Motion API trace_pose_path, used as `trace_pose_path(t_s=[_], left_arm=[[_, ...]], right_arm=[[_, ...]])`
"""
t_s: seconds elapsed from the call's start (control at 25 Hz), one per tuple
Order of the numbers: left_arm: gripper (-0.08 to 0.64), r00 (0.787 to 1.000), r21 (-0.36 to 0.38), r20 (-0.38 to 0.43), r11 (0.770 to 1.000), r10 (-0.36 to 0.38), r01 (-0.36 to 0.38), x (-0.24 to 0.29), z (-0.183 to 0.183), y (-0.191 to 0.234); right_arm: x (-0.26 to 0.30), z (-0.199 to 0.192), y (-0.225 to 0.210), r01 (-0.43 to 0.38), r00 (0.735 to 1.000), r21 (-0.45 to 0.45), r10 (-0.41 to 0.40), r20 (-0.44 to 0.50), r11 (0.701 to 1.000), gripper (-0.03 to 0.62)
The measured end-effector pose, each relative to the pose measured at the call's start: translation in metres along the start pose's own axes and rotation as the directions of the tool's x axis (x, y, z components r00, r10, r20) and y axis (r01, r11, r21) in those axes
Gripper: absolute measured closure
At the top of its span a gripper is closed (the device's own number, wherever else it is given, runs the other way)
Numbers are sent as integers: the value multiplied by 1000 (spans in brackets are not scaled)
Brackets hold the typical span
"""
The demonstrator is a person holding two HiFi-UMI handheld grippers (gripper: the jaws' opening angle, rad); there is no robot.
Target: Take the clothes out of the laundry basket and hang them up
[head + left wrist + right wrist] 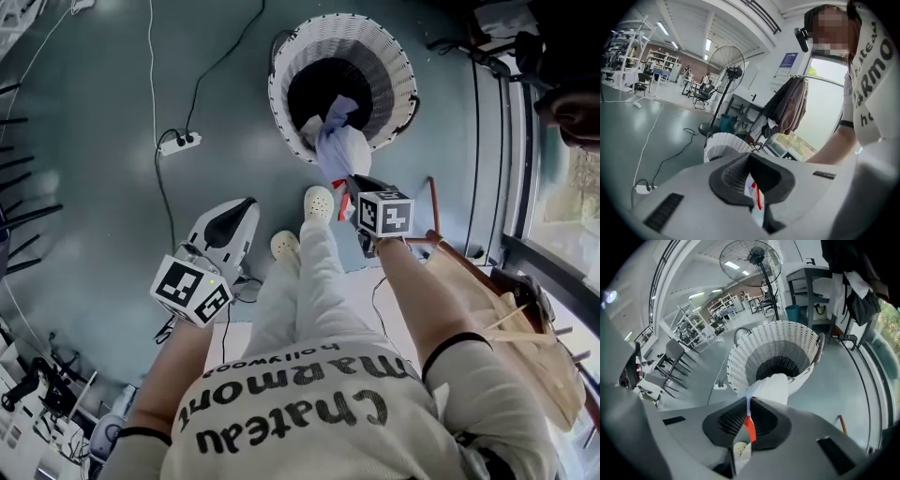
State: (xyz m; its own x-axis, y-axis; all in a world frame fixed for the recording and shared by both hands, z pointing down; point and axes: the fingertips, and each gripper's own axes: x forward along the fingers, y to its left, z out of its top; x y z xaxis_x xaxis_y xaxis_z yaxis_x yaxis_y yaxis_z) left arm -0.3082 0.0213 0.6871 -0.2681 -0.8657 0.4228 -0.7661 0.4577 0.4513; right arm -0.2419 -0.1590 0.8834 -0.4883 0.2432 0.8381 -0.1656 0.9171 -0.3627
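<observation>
The white woven laundry basket [291, 56] stands on the grey floor ahead of my feet. A pale white-lilac garment [339, 145] hangs out over its near rim. My right gripper [349, 187] is shut on the lower end of that garment. In the right gripper view the cloth [776, 383] runs from the basket [740, 357] into the closed right gripper [749, 401], with a red strip [750, 427] caught between the pads. My left gripper [246, 208] hangs to the left of my legs, shut and holding nothing. The left gripper view shows the closed left gripper [750, 161] aimed towards the basket [723, 143].
A power strip [178, 142] and its cables lie on the floor left of the basket. A tan bag with wooden hangers [506, 319] sits at my right by the window. A standing fan [726, 61] and hanging coats [790, 105] are beyond the basket. My white shoes [319, 202] are just short of it.
</observation>
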Motion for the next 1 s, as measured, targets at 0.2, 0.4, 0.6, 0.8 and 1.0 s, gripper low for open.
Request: trace_pose_path(t_s=[0.2, 0.4, 0.6, 0.8, 1.0], left_arm=[[484, 996, 63, 47, 995, -80, 77, -13, 43, -22], [457, 985, 132, 83, 982, -150, 139, -18, 81, -46], [457, 976, 195, 132, 970, -174, 147, -12, 129, -64], [456, 960, 329, 134, 925, -247, 192, 2, 175, -103], [424, 941, 411, 163, 887, -297, 209, 23, 224, -134]], right_arm=[[-47, 34, 14, -2, 999, 32, 0, 37, 999, 549], [-103, 93, 28, -4, 989, -35, 9, 148, 999, 551], [-165, 157, 46, -52, 961, -13, 53, 272, 999, 551], [-234, 216, 71, -99, 912, -93, 128, 390, 991, 551], [-306, 277, 95, -71, 839, -277, 207, 503, 958, 551]])
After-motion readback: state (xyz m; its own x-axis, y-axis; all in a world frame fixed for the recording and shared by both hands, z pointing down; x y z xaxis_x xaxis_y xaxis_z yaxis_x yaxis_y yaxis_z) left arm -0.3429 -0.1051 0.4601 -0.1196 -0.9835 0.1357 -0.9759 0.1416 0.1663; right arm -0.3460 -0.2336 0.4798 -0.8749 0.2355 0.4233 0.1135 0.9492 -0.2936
